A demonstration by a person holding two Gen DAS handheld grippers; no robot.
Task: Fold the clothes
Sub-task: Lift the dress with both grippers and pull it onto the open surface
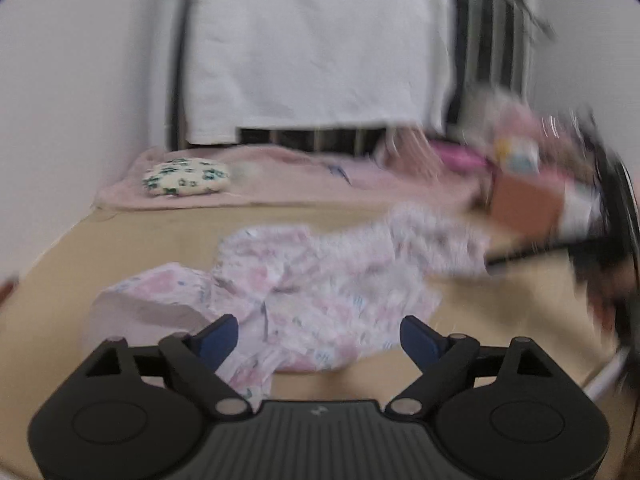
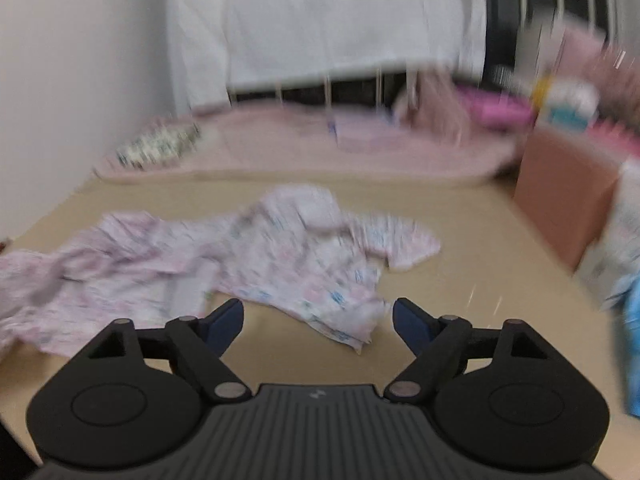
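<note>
- The left hand-held gripper [image 1: 319,334] fills the bottom of the left wrist view with its jaws spread wide and nothing between them; the blue fingertips [image 1: 222,334] hang over the near edge of the garment.
- The pink patterned garment [image 1: 304,280] lies crumpled on the tan counter [image 1: 120,240], across the middle of the left wrist view, with one sleeve-like end reaching to the right of the frame and a rounded fold at lower left.
- The right hand-held gripper [image 2: 318,320] is also wide open and empty, low in the right wrist view; a bare strip of counter [image 2: 480,280] shows between its tips, and a corner of the garment [image 2: 248,256] lies just ahead of them.
- In the right wrist view the garment spreads from the left edge to past the centre (both views are blurred, so the print is hard to read).
- At the far end of the surface lies a pink blanket [image 1: 280,176], with a small green-and-white cushion [image 1: 186,178] on it at middle left of the left wrist view.
- A white sheet [image 1: 320,40] hangs behind, at the top of the frame.
- A brown box [image 2: 568,200] stands at the right of the right wrist view, with blurred pink items behind it.
</note>
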